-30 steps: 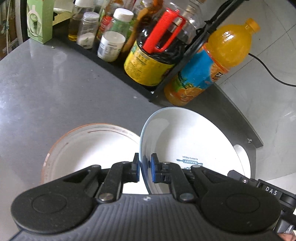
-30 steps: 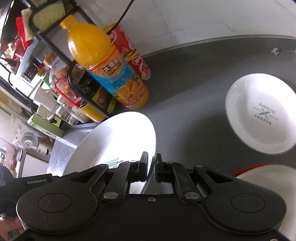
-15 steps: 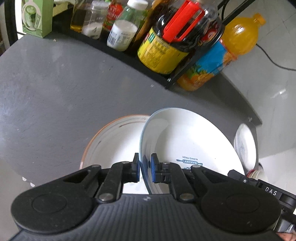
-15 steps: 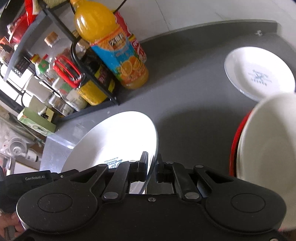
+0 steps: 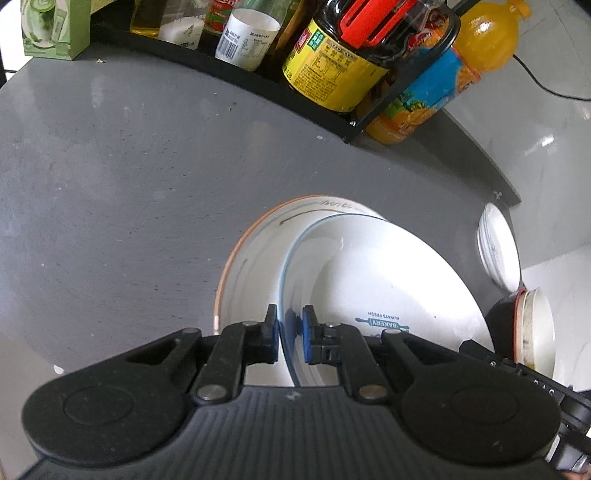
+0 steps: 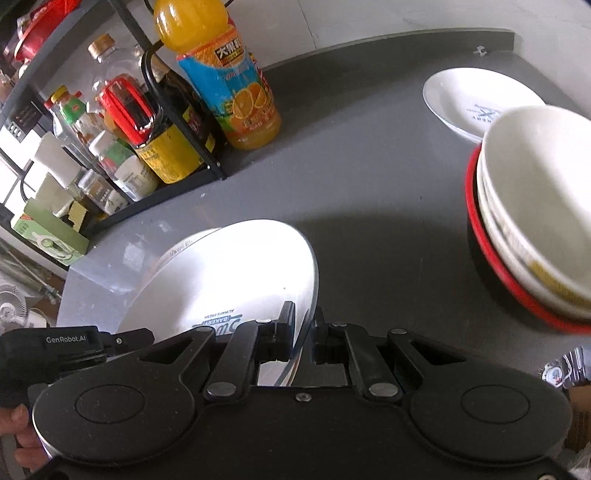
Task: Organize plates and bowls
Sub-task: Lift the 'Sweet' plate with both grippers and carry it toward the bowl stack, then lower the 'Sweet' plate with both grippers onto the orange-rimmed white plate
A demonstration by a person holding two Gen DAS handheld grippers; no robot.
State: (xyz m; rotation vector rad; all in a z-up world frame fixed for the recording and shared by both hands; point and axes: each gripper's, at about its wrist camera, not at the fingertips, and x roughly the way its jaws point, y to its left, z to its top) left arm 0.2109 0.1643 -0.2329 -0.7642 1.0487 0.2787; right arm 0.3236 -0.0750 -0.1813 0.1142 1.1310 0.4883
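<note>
A white plate printed "BAKERY" [image 5: 369,273] is held tilted between both grippers. My left gripper [image 5: 290,328] is shut on its left rim. My right gripper [image 6: 303,328] is shut on the opposite rim of this plate [image 6: 229,273]. Directly under it, an orange-rimmed plate [image 5: 255,254] lies flat on the grey counter [image 5: 129,184], mostly hidden in the right wrist view. To the right stands a stack of white bowls [image 6: 535,206] nested in a red-rimmed bowl. Behind the stack lies a small white plate [image 6: 476,96].
A black wire rack of sauce bottles and jars [image 5: 332,62] lines the back of the counter, with an orange juice bottle [image 6: 229,85] beside it. A green box [image 5: 55,29] sits at the far left. A person's hand [image 6: 22,439] grips the left tool.
Both grippers have drawn back from the rack with the plate still held. The held plate now sits over more of the orange-rimmed plate. The bowl stack has come into the right wrist view.
</note>
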